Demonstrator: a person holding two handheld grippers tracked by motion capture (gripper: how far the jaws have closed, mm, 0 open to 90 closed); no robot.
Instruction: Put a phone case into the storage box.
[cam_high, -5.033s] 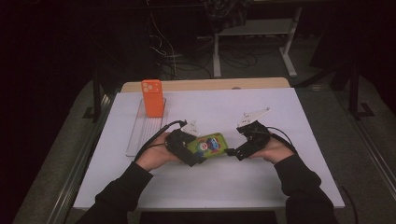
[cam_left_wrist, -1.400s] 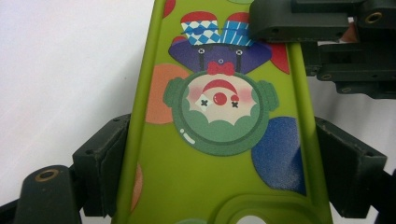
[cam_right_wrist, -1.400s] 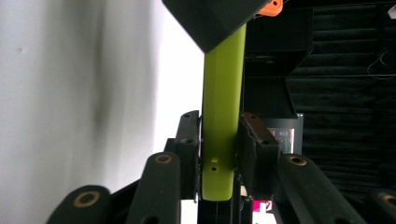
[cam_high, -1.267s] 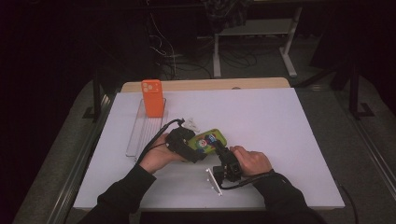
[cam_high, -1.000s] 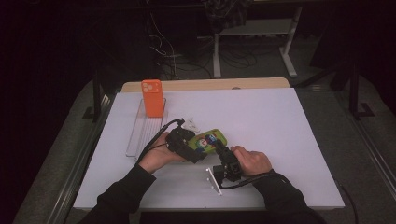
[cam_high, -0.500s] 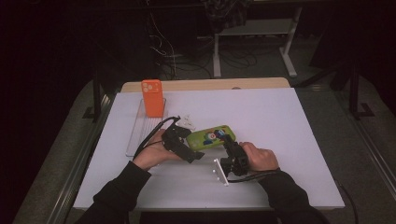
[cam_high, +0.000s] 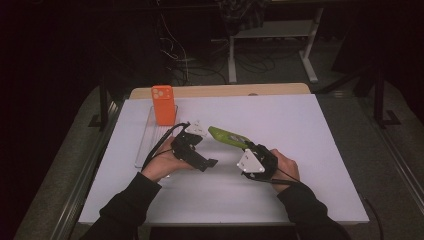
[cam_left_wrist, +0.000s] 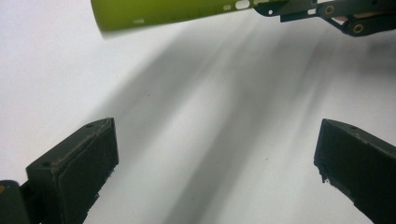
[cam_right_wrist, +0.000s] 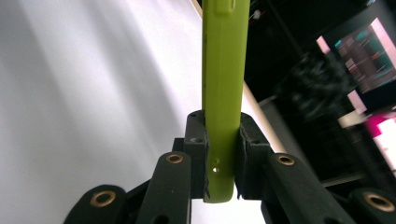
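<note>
Nearest the person, the right gripper (cam_high: 248, 148) is clamped on one end of the green phone case (cam_high: 229, 137), holding it tilted above the white table (cam_high: 300, 130), while the left gripper (cam_high: 209, 148), just beside it, has just been opening and stands wide apart with nothing between its jaws, and the orange phone (cam_high: 163, 104) stands farther back.

Your table (cam_high: 300, 125) glows bright from overhead, far room dim, soft streaked shadows near your jaws, background monitors blurred.
</note>
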